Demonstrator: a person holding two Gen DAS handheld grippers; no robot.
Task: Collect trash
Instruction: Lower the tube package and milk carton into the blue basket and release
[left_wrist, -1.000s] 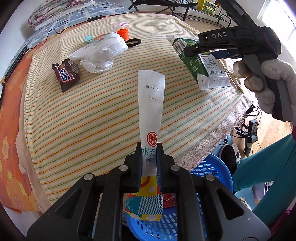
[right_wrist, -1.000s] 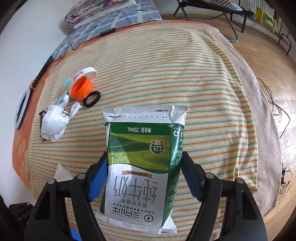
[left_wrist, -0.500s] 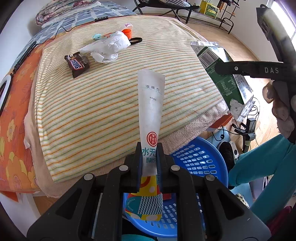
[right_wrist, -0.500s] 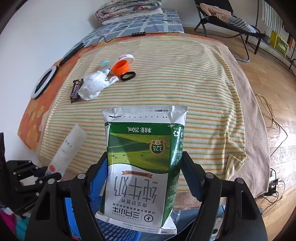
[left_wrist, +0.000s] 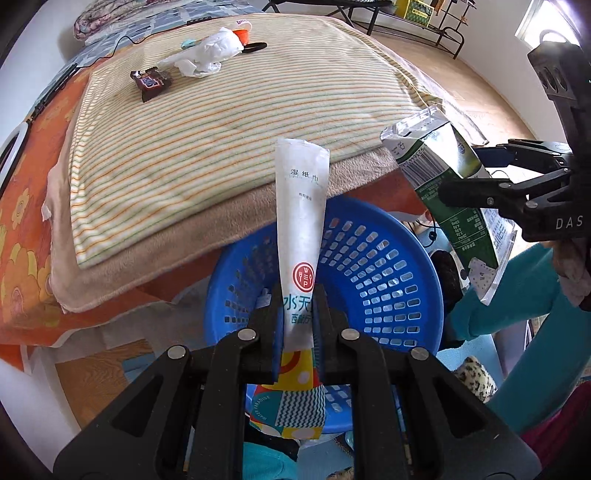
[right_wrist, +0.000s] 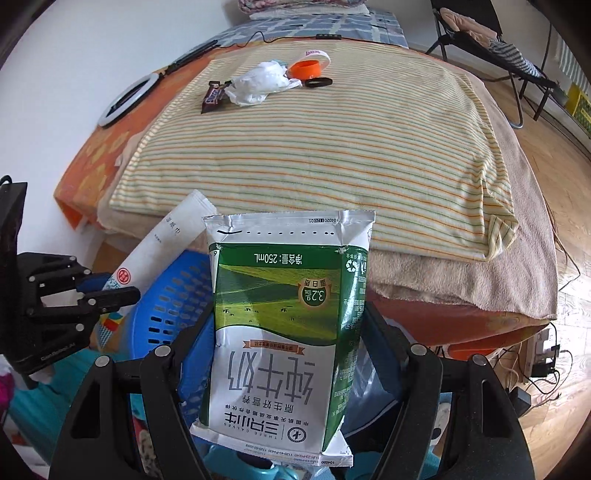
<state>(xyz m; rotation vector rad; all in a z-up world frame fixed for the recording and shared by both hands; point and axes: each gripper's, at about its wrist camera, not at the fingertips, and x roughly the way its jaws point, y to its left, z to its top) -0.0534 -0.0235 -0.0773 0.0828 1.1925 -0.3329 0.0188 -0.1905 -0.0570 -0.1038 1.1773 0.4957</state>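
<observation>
Below the left gripper (left_wrist: 299, 314), pinching a wet-wipe packet (left_wrist: 301, 218), a blue basket (left_wrist: 388, 273) is waiting; the right gripper (right_wrist: 288, 332) is clamping a milk pouch (right_wrist: 288, 325), probably beside its rim. Next: releasing both.

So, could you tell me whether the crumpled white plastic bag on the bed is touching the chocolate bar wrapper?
Apart. The left wrist view shows striped blanket between the white plastic bag and the chocolate bar wrapper; the right wrist view is less clear.

Both grippers have drawn back off the bed (left_wrist: 229, 122). The wet-wipe packet (left_wrist: 301, 229) now hangs over the blue basket (left_wrist: 388, 266) at the frame's centre, no longer over the striped blanket (right_wrist: 314, 147). The milk pouch (right_wrist: 288, 325) has shifted from above the blanket to the bed's edge, beside the basket.
</observation>
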